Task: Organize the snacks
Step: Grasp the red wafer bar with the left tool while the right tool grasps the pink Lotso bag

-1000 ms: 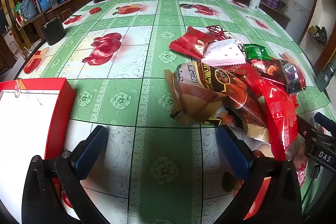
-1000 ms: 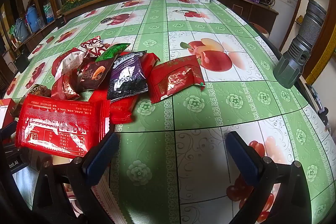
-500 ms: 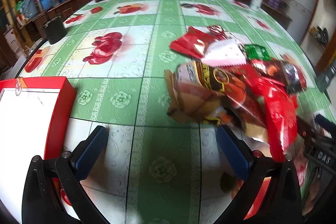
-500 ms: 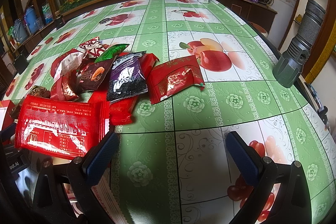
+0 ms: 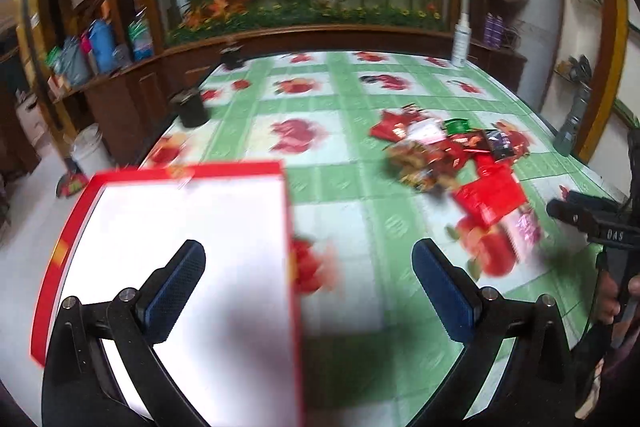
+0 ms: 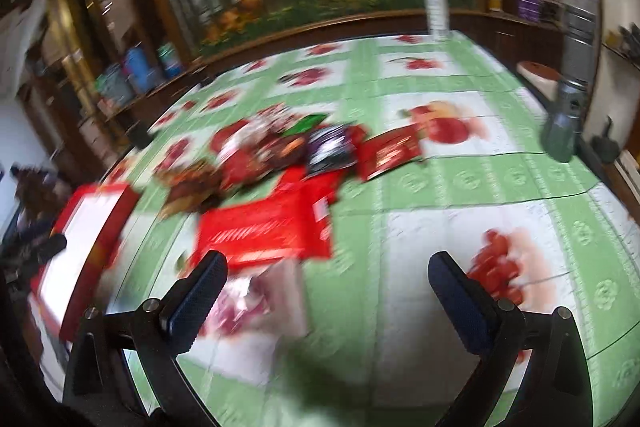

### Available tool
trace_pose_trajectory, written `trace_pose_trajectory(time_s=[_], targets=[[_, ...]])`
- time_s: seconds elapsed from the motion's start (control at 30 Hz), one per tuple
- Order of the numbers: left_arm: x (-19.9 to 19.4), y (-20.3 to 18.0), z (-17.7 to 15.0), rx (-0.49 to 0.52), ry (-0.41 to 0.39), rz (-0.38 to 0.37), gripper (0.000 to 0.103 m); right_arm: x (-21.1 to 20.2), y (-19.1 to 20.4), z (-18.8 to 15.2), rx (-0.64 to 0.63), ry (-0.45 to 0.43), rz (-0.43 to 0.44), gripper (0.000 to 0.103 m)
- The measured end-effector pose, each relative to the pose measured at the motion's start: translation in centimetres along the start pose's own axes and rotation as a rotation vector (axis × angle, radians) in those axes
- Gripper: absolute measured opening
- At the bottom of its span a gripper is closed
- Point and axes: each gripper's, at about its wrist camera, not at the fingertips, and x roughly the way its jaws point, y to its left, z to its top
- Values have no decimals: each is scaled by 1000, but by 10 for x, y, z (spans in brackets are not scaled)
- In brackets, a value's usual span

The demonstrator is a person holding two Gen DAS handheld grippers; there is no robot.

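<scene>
A pile of snack packets [image 5: 444, 151] lies on the green floral tablecloth, also in the right wrist view [image 6: 280, 155]. A large flat red packet [image 6: 268, 227] lies nearest, with a pink-and-white packet [image 6: 256, 303] below it. A red box with a white inside [image 5: 180, 259] sits at the table's near left; it also shows in the right wrist view [image 6: 88, 227]. My left gripper [image 5: 308, 287] is open and empty, raised over the box's right edge. My right gripper [image 6: 328, 291] is open and empty above the table, its left finger over the pink packet. Both views are blurred.
A white spray bottle [image 6: 436, 7] stands at the far edge. A grey cylinder [image 6: 564, 123] stands at the right edge. A black cup [image 5: 192, 107] stands at the far left. A wooden planter ledge rims the far side.
Both grippers have lifted and pulled back from the pile, so the table looks farther away. The left one has shifted left over the red box. Both stay open.
</scene>
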Motion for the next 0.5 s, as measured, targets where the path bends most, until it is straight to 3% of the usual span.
trace_pose_trajectory(time_s=[0.13, 0.3, 0.47, 0.5], targets=[[-2, 21, -11, -56, -9, 23, 103, 14, 20, -1, -52, 53, 3, 101], [2, 10, -4, -67, -12, 10, 103, 24, 34, -8, -70, 109, -22, 101], [4, -13, 2, -11, -10, -14, 103, 43, 39, -8, -80, 184, -101, 93], [5, -19, 2, 10, -11, -21, 103, 43, 41, -7, -96, 185, -110, 85]])
